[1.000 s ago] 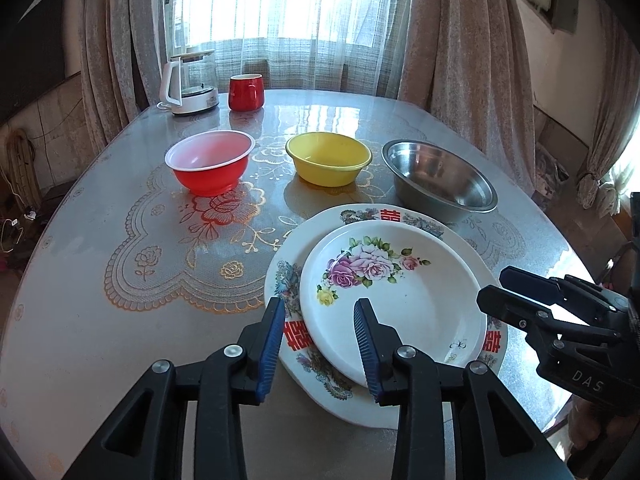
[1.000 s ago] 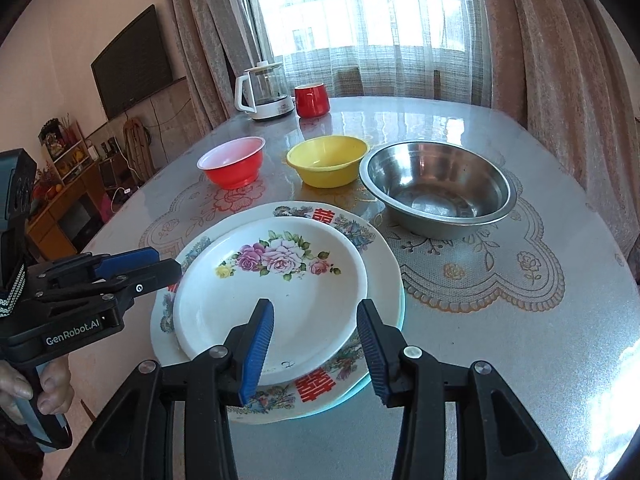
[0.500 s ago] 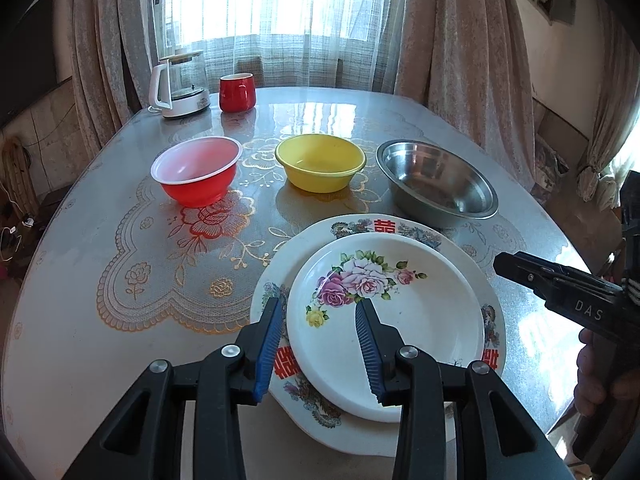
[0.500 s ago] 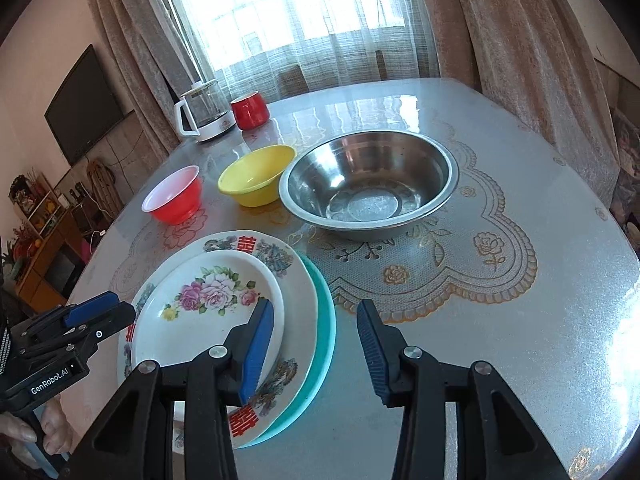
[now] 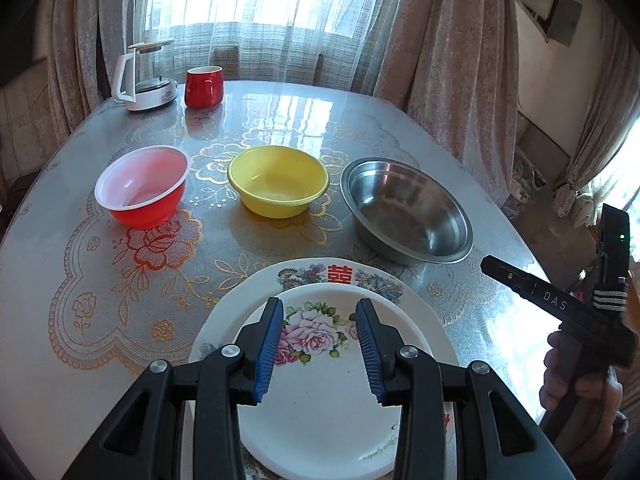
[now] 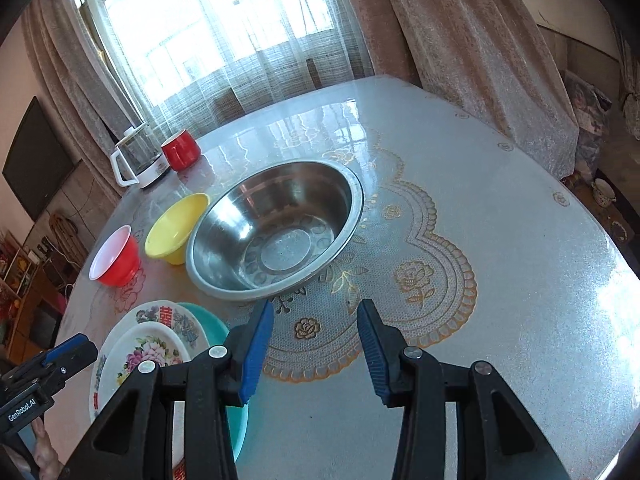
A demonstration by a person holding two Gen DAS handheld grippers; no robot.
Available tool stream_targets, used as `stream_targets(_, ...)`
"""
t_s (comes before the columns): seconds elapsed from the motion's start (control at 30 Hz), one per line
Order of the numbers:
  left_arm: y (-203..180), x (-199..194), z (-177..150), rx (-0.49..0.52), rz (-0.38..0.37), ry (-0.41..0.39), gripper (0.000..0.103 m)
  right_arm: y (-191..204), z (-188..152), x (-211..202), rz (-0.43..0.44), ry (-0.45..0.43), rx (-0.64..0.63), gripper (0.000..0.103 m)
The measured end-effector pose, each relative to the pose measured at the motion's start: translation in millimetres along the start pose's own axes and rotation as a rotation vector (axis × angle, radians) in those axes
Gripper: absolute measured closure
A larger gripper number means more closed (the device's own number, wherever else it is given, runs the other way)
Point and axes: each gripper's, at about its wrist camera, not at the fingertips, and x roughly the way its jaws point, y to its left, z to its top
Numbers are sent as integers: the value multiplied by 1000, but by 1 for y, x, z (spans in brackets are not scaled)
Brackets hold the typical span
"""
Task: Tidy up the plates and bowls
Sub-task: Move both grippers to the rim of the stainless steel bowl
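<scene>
Left gripper point(image 5: 318, 344): yours is parted and empty, hovering over the flowered plate point(image 5: 328, 408).
Right gripper point(image 6: 316, 354): also parted, holding nothing, just short of the steel bowl point(image 6: 276, 236).
Plates: looks done, flowered plate stacked on the bigger plate point(image 5: 340, 276), teal one point(image 6: 212, 324) underneath.
Bowls: still to nest; yellow bowl point(image 5: 278, 186) sits beside the steel bowl, red bowl point(image 5: 142, 186) beyond it, each apart on the worktop point(image 5: 60, 320).

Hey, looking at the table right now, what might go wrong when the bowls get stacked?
1. The steel bowl sits on a glossy table; a one-sided rim grip from the open right gripper might slide or tip it.
2. The yellow bowl and red bowl stand close together, so reaching for one may bump the other.
3. The open left gripper hovers over the stacked floral plates and may knock them.
</scene>
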Motion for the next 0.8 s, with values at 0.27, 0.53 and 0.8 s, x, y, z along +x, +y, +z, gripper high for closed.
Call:
stream_targets(0.27, -19, 44, 32, -52, -42, 63, 60, -17, 26, 24, -48, -1, 64, 59)
stream_targets(0.53, -26, 87, 53, -118, -59, 129, 63, -21, 50, 49, -38, 1, 104, 59)
stream_targets(0.8, -23, 109, 63, -130, -48, 145, 55, -24, 58, 77, -37, 46, 106, 59)
